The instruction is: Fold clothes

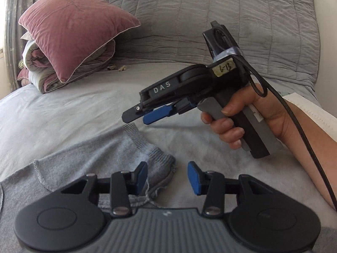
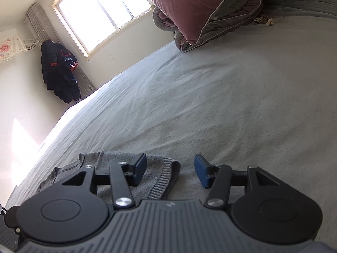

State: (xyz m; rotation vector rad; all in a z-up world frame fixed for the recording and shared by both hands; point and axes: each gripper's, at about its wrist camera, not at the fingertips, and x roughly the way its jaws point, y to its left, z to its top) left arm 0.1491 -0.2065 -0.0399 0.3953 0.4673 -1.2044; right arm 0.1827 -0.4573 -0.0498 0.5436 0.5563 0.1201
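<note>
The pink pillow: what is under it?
The pink pillow rests on a folded pink-and-grey quilt on the bed. Whatever lies deeper in that stack is covered.

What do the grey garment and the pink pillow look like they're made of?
The garment looks like soft matte knit, probably cotton or wool: its cuff shows ribbing. The pillow looks like velvet or brushed fabric, with a slight sheen and pale piping.

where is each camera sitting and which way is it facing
Left wrist: on the left gripper, facing across the bed toward the headboard; the right gripper and hand show.
Right wrist: on the right gripper, facing over the bed toward the window; no hand shows.
Shared: grey sweater, pink pillow.
</note>
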